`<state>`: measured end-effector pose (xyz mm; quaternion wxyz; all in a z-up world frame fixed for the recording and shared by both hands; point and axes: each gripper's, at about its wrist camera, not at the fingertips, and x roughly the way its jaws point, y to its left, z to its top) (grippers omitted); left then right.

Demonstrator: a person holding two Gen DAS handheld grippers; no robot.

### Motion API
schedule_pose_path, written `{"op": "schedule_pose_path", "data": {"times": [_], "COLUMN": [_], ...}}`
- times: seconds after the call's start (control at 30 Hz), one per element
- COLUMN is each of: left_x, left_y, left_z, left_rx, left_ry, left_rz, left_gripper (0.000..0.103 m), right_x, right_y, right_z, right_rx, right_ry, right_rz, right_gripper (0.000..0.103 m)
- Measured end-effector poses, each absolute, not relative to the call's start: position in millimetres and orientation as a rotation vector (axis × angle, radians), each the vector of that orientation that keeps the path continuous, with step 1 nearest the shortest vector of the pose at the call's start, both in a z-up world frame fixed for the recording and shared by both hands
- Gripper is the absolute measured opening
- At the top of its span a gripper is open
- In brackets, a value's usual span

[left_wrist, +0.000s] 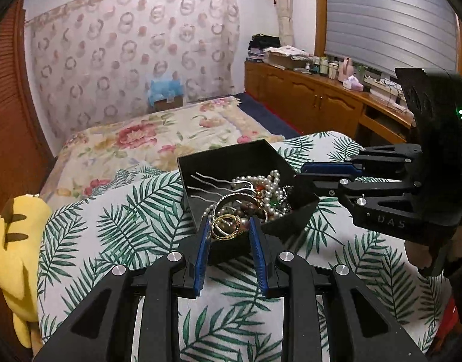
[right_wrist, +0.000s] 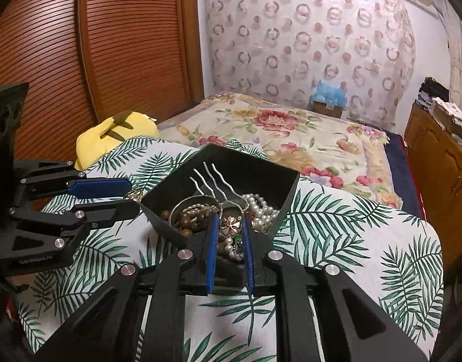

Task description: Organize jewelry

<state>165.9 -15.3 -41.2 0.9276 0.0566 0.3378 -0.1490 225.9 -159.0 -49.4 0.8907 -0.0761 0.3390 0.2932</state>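
Observation:
A black open box (left_wrist: pixel 231 157) (right_wrist: pixel 261 169) sits on a palm-leaf cloth and holds pearl strands (left_wrist: pixel 271 181) (right_wrist: pixel 261 208), wooden beads (right_wrist: pixel 185 221), silver hairpins (left_wrist: pixel 206 187) (right_wrist: pixel 206 178) and bangles. My left gripper (left_wrist: pixel 229 226) has its jaws apart around gold rings (left_wrist: pixel 226 226) at the box's near corner, pads touching or very near them. My right gripper (right_wrist: pixel 229 221) reaches over the box's right side, jaws apart around a gold flower piece (right_wrist: pixel 229 222). Each gripper shows in the other view, the right one (left_wrist: pixel 303 175) and the left one (right_wrist: pixel 131 194).
The palm-leaf covered table (left_wrist: pixel 125 211) (right_wrist: pixel 351 226) ends near a floral bed (left_wrist: pixel 170 132) (right_wrist: pixel 291 126). A yellow plush toy (left_wrist: pixel 14 241) (right_wrist: pixel 116 135) lies at the table's left edge. A wooden cabinet (left_wrist: pixel 315 96) with clutter stands at the right.

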Motion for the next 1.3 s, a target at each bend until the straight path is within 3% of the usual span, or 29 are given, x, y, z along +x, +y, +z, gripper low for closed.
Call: {"op": "schedule_pose_path", "data": {"times": [0.07, 0.67, 0.73, 0.87, 0.93, 1.13, 1.3], "left_x": [169.1, 192.2, 189.4, 183.8, 177.7, 152.1, 129.2], "left_y": [-15.2, -25.3, -26.6, -27.1, -25.9, -22.9, -18.6], "left_z": [-41.5, -47.7, -46.3, -42.3, -39.1, -27.1, -16.9], "left_rx": [0.113, 0.086, 0.092, 0.089, 0.08, 0.06, 0.056], "left_ry": [0.694, 0.721, 0.714, 0.702, 0.689, 0.639, 0.6], "left_rz": [-0.302, -0.27, -0.266, -0.26, -0.256, -0.206, -0.188], "left_gripper": [0.024, 0.026, 0.037, 0.048, 0.064, 0.092, 0.095], "right_x": [227.0, 201.3, 198.3, 192.0, 186.2, 167.0, 145.5], "right_y": [-160.3, -187.6, -190.3, -194.1, -197.5, -205.7, -210.3], "right_z": [-50.6, -46.4, -47.2, -47.1, -44.2, -31.4, -19.5], "right_rx": [-0.149, -0.106, -0.095, -0.08, -0.065, -0.04, -0.018], "right_ry": [0.704, 0.673, 0.672, 0.666, 0.653, 0.599, 0.543], "right_rz": [0.614, 0.561, 0.558, 0.537, 0.524, 0.455, 0.419], "right_gripper": [0.035, 0.035, 0.035, 0.036, 0.045, 0.071, 0.086]}}
